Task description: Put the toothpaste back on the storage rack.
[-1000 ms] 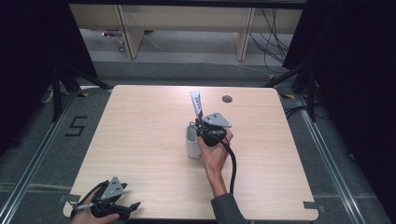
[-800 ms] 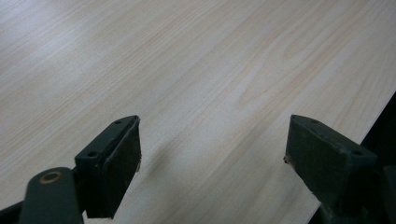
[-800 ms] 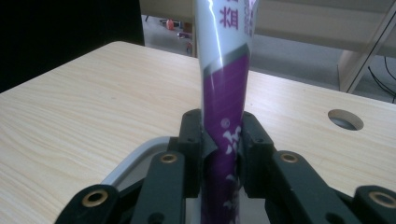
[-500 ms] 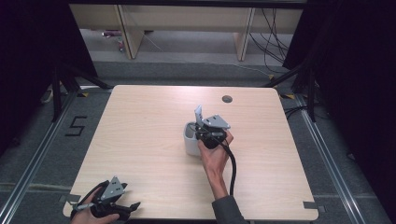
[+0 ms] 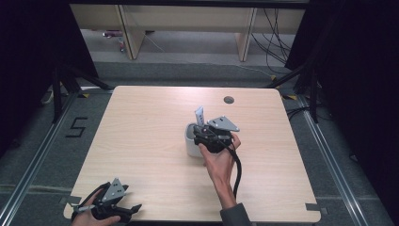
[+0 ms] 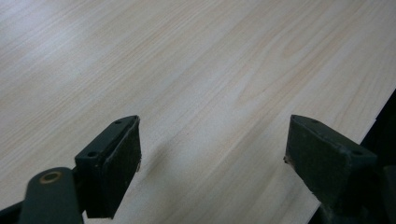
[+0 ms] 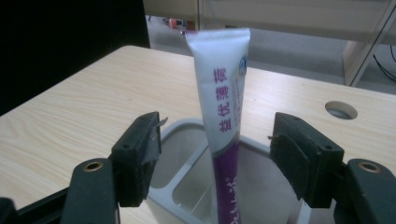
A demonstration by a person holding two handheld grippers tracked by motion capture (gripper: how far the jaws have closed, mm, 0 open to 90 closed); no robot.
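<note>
Holder: we are seeing a white holder [image 7: 196, 186] sitting mid-counter [image 5: 141, 141] — an inner wall is splitting it into compartments.
Contents: a white-and-purple tube [image 7: 222, 116] is standing tilted inside, crimped end up; which compartment, we cannot tell.
Right hand-held gripper [image 7: 217, 154]: its jaws have just been opening — they are flanking the tube without touching it.
Left hand-held gripper [image 6: 212, 154]: it is resting at the counter's near-left corner, jaws gaping wide over bare wood.
</note>
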